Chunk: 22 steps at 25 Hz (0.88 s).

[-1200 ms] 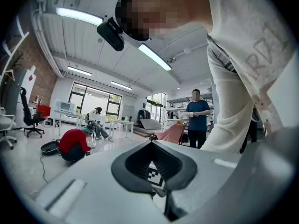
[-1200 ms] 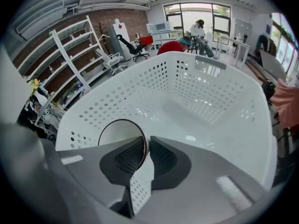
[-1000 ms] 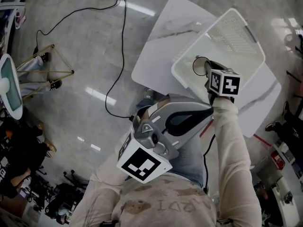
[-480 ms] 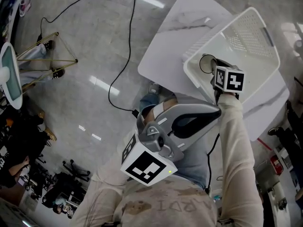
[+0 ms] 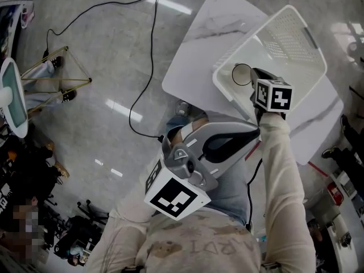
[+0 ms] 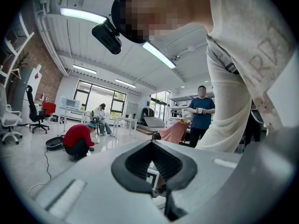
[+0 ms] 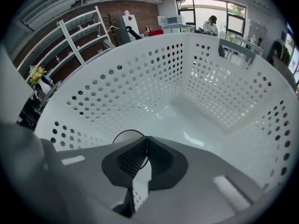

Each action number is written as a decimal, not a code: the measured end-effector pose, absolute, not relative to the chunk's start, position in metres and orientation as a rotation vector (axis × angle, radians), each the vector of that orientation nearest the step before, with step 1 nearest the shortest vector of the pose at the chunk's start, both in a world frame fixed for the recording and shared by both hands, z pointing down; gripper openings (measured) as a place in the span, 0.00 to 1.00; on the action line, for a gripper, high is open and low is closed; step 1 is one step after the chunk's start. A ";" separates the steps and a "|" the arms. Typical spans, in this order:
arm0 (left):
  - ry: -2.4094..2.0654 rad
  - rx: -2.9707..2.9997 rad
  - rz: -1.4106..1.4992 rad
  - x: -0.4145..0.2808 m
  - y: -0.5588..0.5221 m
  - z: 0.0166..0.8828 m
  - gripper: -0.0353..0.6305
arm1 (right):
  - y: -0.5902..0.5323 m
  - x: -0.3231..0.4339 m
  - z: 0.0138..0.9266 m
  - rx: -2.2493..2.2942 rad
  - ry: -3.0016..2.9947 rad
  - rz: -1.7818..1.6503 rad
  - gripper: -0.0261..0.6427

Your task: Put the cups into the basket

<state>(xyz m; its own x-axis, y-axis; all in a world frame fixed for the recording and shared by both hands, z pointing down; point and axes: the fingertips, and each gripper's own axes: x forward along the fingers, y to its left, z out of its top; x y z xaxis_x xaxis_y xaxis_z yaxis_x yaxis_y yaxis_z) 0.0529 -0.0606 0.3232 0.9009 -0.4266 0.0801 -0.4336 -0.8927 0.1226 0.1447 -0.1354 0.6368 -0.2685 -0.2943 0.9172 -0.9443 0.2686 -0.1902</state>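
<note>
My right gripper (image 7: 147, 141) is clamped on the rim of a cup (image 5: 241, 74). The cup sits just ahead and left of the jaw tips, inside the white basket (image 5: 310, 67), whose perforated walls surround the gripper. My left gripper (image 6: 151, 146) has its jaws together on nothing, close to my torso.

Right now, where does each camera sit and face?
Head view: on the person's head, steeply down at basket and table; left gripper and right gripper show.
Left gripper view: on the left gripper, up into the room; shut fingers, person's torso.
Right gripper view: on the right gripper, into the basket; fingers pinch the cup.
Head and right views share basket, cup.
</note>
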 end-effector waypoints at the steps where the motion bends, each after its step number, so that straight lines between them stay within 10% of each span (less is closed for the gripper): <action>1: -0.656 2.933 0.072 0.054 -0.059 0.319 0.05 | -0.135 0.144 0.628 1.148 -1.749 1.022 0.08; 22: -0.186 3.067 0.121 0.063 -0.013 0.205 0.05 | -0.031 0.108 0.304 1.665 -2.338 0.723 0.08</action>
